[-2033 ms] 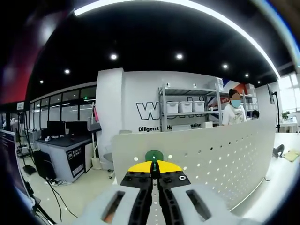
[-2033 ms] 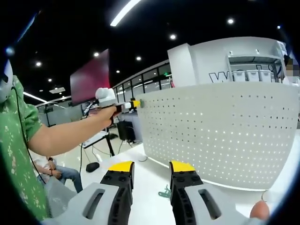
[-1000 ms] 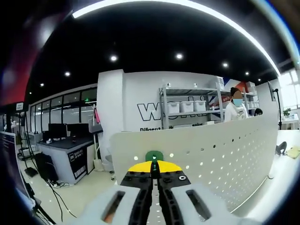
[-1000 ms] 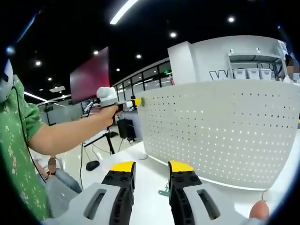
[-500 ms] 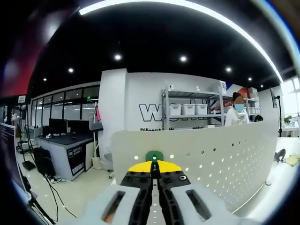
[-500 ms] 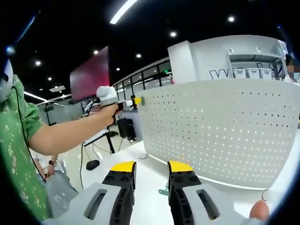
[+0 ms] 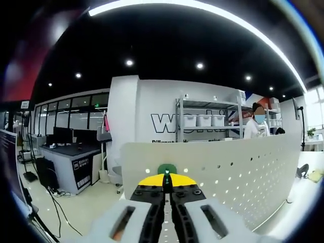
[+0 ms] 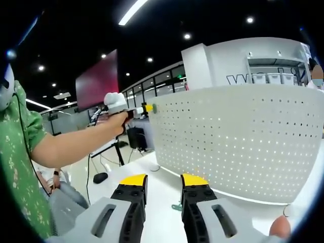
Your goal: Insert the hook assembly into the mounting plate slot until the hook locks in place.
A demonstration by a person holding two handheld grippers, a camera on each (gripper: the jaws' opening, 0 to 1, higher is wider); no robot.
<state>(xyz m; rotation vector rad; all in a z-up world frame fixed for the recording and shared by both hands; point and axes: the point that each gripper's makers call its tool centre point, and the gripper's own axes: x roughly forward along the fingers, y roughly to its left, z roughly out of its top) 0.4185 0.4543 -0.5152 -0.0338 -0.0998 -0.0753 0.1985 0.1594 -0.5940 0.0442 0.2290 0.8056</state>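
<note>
The left gripper (image 7: 164, 178) has its yellow-tipped jaws pinched together on the green hook (image 7: 166, 168), pressing it against the upper left corner of the white perforated mounting plate (image 7: 243, 172) — the right gripper view shows that same gripper (image 8: 147, 108) meeting the plate's (image 8: 238, 136) top edge. The right gripper (image 8: 163, 180) hangs low over the white table (image 8: 162, 202), jaws parted and holding nothing, with a small green piece (image 8: 177, 206) lying just beyond its tips. The likely risk is misalignment: a tilted hook could jam at the slot or slip from the thin pinch — and since nothing braces the plate, a hard push may tip it.
</note>
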